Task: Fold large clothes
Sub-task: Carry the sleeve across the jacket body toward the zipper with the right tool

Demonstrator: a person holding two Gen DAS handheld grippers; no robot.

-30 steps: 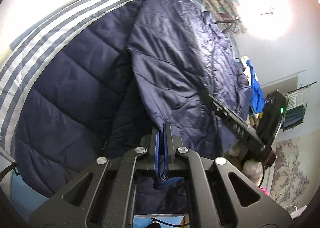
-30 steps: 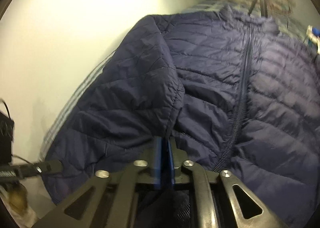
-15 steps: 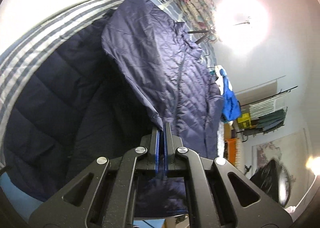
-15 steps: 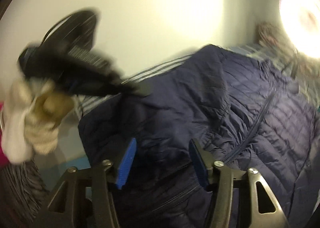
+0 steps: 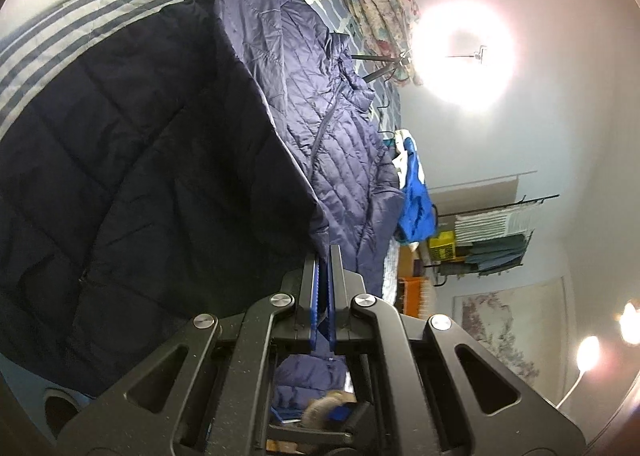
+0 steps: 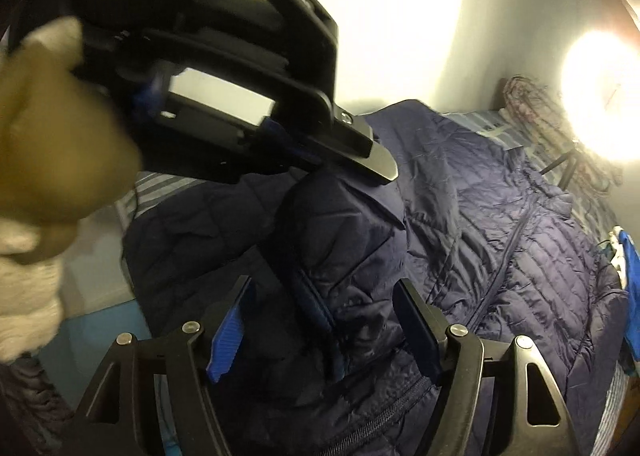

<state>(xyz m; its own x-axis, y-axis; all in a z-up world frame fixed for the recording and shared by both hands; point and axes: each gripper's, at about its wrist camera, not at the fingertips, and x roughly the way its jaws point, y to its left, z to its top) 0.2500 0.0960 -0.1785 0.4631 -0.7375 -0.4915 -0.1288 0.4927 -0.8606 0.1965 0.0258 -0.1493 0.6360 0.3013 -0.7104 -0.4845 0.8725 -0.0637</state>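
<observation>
The navy quilted jacket (image 6: 500, 256) lies spread on the striped bed (image 5: 80, 28), its zip running away from both tongs, one edge lifted and clenched in the left gripper (image 5: 323, 268), while the right gripper (image 6: 320, 320), jaws just opened, hovers empty over the near fold.

Black hand-held gripper (image 6: 324, 320) frames, blue ribbed pads (image 6: 230, 330), silver screws, cream knitted sleeve (image 6: 24, 296)
</observation>
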